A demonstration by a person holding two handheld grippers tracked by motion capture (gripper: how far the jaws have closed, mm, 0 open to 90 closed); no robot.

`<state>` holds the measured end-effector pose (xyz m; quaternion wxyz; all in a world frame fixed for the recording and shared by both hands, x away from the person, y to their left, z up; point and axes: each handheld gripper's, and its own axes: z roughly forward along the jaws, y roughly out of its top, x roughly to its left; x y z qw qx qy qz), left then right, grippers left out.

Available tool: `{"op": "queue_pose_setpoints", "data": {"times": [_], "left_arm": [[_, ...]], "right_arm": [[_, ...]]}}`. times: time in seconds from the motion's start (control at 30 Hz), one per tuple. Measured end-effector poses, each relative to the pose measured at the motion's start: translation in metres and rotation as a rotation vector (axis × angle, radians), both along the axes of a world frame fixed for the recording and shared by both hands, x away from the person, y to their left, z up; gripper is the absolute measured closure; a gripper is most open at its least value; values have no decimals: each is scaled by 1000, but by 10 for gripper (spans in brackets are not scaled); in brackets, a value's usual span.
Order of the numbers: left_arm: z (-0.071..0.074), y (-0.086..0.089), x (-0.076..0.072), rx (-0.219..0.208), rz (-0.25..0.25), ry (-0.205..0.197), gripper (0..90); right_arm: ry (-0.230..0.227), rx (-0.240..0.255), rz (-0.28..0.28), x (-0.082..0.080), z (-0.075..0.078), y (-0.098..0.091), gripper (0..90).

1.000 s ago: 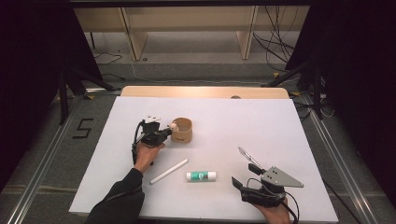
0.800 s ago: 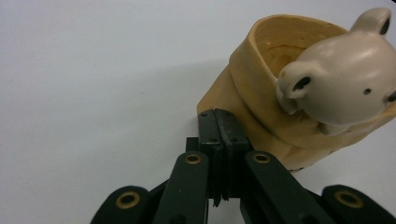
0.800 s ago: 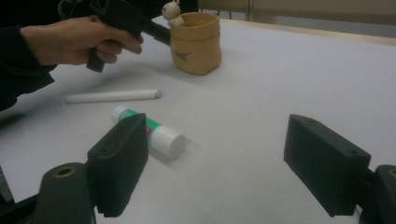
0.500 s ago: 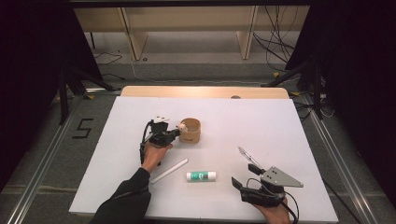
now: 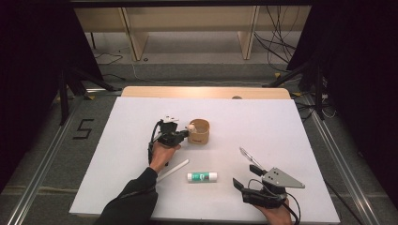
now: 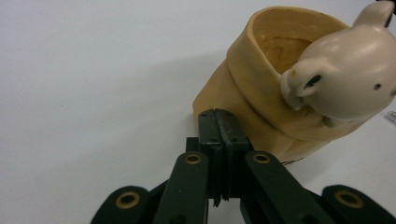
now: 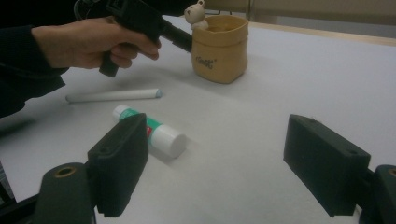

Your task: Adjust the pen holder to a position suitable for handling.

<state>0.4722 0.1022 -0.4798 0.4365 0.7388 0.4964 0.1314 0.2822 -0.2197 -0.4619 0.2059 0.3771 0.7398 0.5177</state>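
A tan pouch-shaped cup [image 5: 199, 132] with a small white bear figure [image 5: 191, 126] on its rim stands mid-table. My left gripper [image 5: 187, 136] is shut with nothing between its jaws. In the left gripper view its joined tips [image 6: 218, 119] rest against the lower side of the cup [image 6: 247, 93], under the bear [image 6: 345, 79]. My right gripper [image 5: 246, 177] sits near the front right edge, and its jaws [image 7: 219, 154] stand wide open and empty, pointing toward the cup [image 7: 219, 49].
A green-labelled glue stick [image 5: 202, 176] and a white pen-like stick [image 5: 172, 170] lie in front of the left hand. A thin shiny metal thing [image 5: 245, 153] lies just beyond the right gripper. The white board [image 5: 263, 117] ends at a wooden strip at the back.
The left gripper and the cup have both shifted to the right across the board, staying together. The right gripper has stayed put.
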Motion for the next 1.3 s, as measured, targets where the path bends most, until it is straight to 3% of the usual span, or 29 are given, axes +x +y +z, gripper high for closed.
{"op": "queue_pose_setpoints", "data": {"times": [0.4, 0.73, 0.83, 1.0, 1.13, 1.3], "left_arm": [[-1, -13, 0, 6, -19, 5, 894], [-1, -16, 0, -1, -34, 17, 893], [2, -13, -2, 4, -43, 4, 890], [9, -2, -6, 1, -46, 2, 788], [17, 11, -11, -27, -51, 4, 682], [23, 21, -25, -7, -120, -5, 544]], "right_arm": [[-2, 1, 1, 0, 0, 0, 229], [-1, -1, 3, 0, 0, 0, 229], [-1, 1, 2, -1, 0, 0, 229], [-2, 4, 1, -1, 0, -1, 229], [-2, 2, 1, 0, 0, -1, 229], [1, 1, 1, 0, 0, 0, 229]]}}
